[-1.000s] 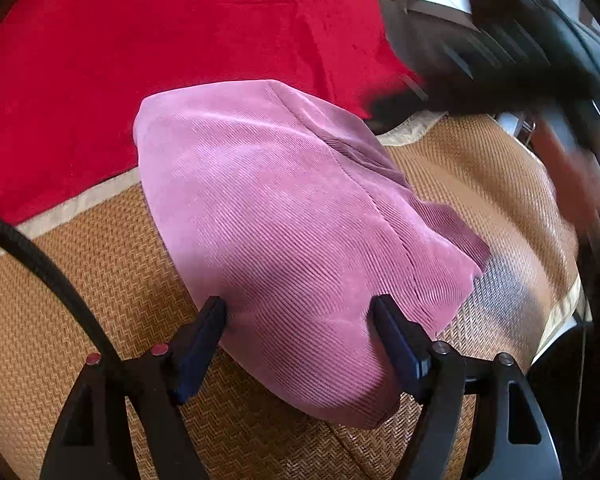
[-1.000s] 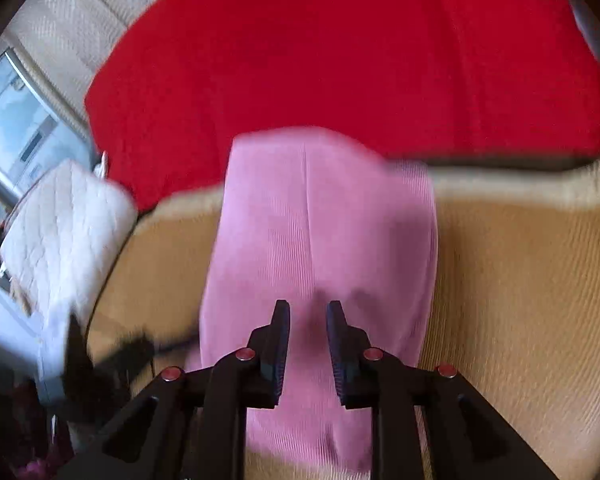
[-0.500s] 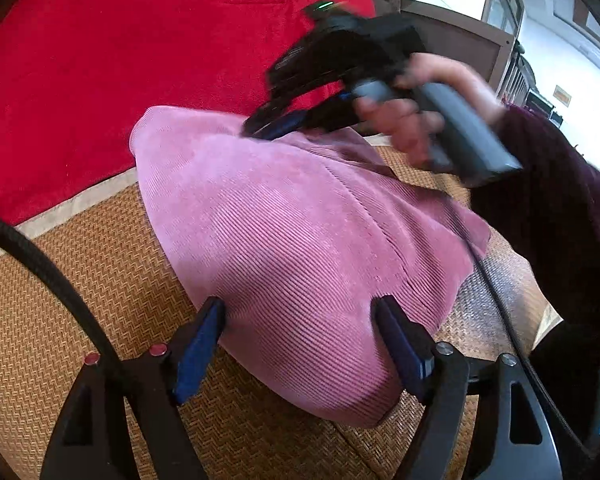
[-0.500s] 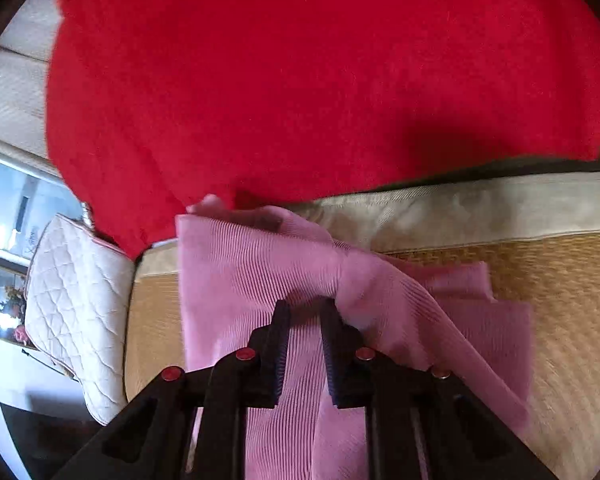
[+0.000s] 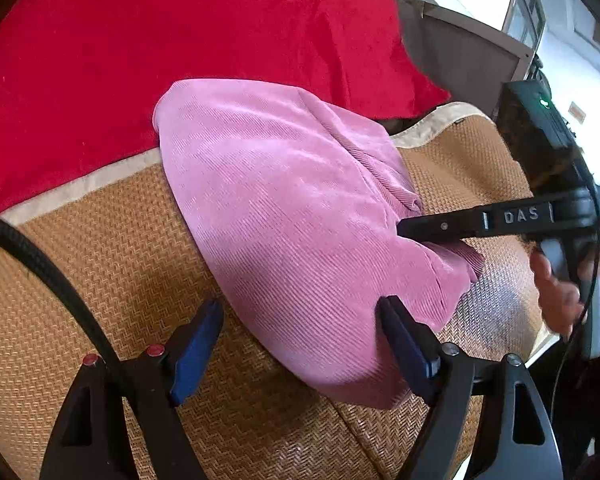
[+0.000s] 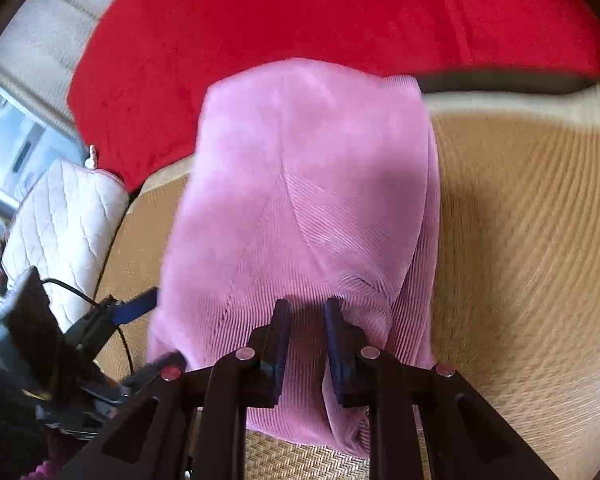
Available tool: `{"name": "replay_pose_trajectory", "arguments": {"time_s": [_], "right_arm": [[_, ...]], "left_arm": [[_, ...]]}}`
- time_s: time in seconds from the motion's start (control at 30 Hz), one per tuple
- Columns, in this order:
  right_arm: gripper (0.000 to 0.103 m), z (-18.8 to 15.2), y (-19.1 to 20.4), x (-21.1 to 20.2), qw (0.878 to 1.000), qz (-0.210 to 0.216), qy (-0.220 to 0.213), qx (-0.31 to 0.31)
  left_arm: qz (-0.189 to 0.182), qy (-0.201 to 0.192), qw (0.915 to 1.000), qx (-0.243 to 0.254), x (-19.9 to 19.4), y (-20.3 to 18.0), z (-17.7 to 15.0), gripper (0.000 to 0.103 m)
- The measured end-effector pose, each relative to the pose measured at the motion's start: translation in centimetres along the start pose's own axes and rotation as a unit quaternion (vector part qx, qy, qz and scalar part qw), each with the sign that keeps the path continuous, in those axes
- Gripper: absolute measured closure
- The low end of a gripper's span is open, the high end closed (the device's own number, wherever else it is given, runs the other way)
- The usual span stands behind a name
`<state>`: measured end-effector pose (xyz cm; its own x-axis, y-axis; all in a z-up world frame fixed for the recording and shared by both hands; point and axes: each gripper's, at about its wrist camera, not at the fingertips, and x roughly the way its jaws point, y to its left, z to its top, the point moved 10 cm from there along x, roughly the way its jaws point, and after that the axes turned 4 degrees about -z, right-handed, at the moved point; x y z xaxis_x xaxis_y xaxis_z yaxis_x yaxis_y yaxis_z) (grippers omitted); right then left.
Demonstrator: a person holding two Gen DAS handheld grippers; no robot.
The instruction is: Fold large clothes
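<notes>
A pink ribbed garment (image 5: 292,208) lies folded on a woven mat, its far end resting on a red blanket. My left gripper (image 5: 300,306) stands open over the garment's near edge; the cloth lies between its blue pads without touching them. My right gripper (image 6: 307,305) is low on the garment (image 6: 300,184), its jaws narrow and shut on a pinch of pink cloth, with wrinkles running to its tips. In the left wrist view the right gripper (image 5: 403,230) reaches in from the right onto the garment's right edge. The left gripper's blue finger (image 6: 138,307) shows at the garment's left side.
The red blanket (image 5: 180,40) covers the far side. The woven mat (image 5: 100,240) with a beige border spreads around the garment. A white quilted cushion (image 6: 60,216) sits at the left. A person's hand (image 5: 559,292) holds the right gripper's handle. A black cable (image 5: 40,264) crosses the left.
My right gripper went from the garment's far end, where it held up a fold, down to its right near edge. The cloth lies flatter. The left gripper stayed put.
</notes>
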<state>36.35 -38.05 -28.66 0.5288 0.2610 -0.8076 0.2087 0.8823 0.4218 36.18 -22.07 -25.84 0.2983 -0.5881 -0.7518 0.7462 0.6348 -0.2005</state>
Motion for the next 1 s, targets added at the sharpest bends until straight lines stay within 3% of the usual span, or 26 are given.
{"name": "replay_pose_trajectory", "arguments": {"time_s": [0.1,0.23,0.37,0.43,0.53,1.0], "right_arm": [[0.082,0.0,-0.1,-2.2,1.0,-0.001,-0.015,-0.001],[0.08,-0.4,-0.9,-7.0,0.998,0.001,-0.057,-0.01],[0.082,-1.4,-1.4,-5.4,0.999,-0.03,-0.04,-0.011],[0.082,-2.0,-2.0,-3.1,1.0,-0.021,-0.014,-0.003],[0.082,-1.7,-2.2,-3.1,1.0,-0.009,-0.011,0.007],[0.081,-0.8,-1.6,-7.1,0.998,0.013,-0.059,0.005]], "left_arm": [[0.042,-0.014,0.9983,0.037,-0.8,-0.5,0.3,0.021],[0.051,-0.014,0.9979,0.039,-0.8,-0.6,0.2,0.021],[0.052,-0.011,0.9977,0.043,-0.5,-0.5,0.7,0.021],[0.058,-0.011,0.9971,0.049,-0.1,-1.0,0.9,0.021],[0.062,-0.012,0.9966,0.052,0.1,-1.1,0.9,0.021],[0.09,-0.035,0.9935,0.061,-2.6,-1.8,2.6,0.021]]}}
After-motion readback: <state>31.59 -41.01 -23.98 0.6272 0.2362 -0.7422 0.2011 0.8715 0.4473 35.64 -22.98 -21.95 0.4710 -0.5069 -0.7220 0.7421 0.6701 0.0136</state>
